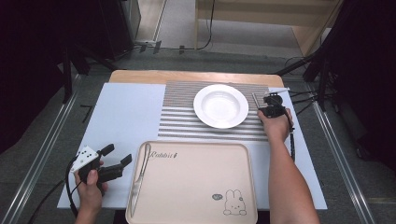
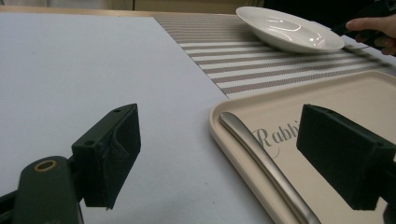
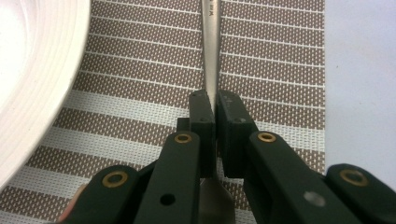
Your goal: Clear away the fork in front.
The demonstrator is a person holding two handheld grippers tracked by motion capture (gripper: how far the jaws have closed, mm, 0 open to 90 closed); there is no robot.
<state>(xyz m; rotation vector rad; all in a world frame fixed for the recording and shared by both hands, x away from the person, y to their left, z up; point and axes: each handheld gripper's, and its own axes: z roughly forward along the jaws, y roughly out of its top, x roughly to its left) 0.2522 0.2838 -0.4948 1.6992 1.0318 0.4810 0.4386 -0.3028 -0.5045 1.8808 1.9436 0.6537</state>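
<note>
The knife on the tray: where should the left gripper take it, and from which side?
Grip the knife at mid-handle, from above, fingers across its narrow width. It lies flat along the tray's left rim, so the left gripper, open beside it, needs one finger between knife and rim.

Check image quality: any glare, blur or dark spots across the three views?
High view: evenly lit table, surroundings black, plate nearly blown out. Left gripper view: glare streaks on the plate, near jaws soft. Right gripper view: sharp placemat weave, plate rim overexposed, utensil handle sharp between the jaws.
</note>
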